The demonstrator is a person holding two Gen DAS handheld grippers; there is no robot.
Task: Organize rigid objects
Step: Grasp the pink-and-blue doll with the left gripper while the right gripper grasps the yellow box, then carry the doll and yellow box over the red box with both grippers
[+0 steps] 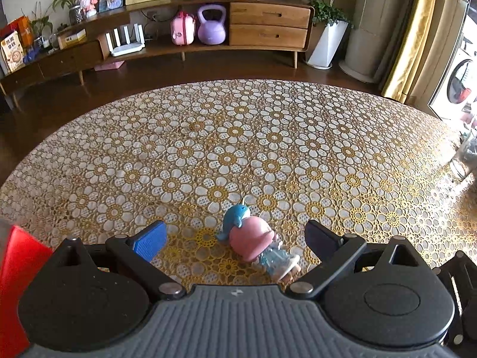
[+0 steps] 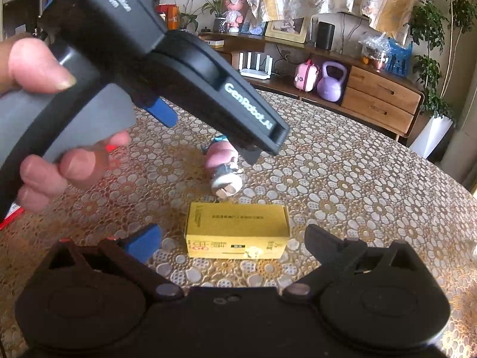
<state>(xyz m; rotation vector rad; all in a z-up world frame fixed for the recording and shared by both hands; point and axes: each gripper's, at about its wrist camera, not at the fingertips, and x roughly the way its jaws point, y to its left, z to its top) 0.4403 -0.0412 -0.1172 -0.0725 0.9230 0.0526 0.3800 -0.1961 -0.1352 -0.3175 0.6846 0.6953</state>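
"GenRobot.AI" in white letters along black side of left gripper (image 2: 208, 128), up and left of right tool's fingers. More white print higher on same body, partly cut off, unreadable. Yellow box (image 2: 237, 232) straight ahead between right fingers: printed lines too small to read. Book (image 1: 12, 51) far left on shelf: characters illegible.

Beyond the figurine (image 1: 253, 238), lying between the spread fingers of the left gripper (image 1: 235, 238), the tablecloth (image 1: 238, 137) is left bare. Behind the figurine, passage is blocked by the yellow box (image 2: 237, 229); a red object (image 1: 18, 268) is seen to its left.
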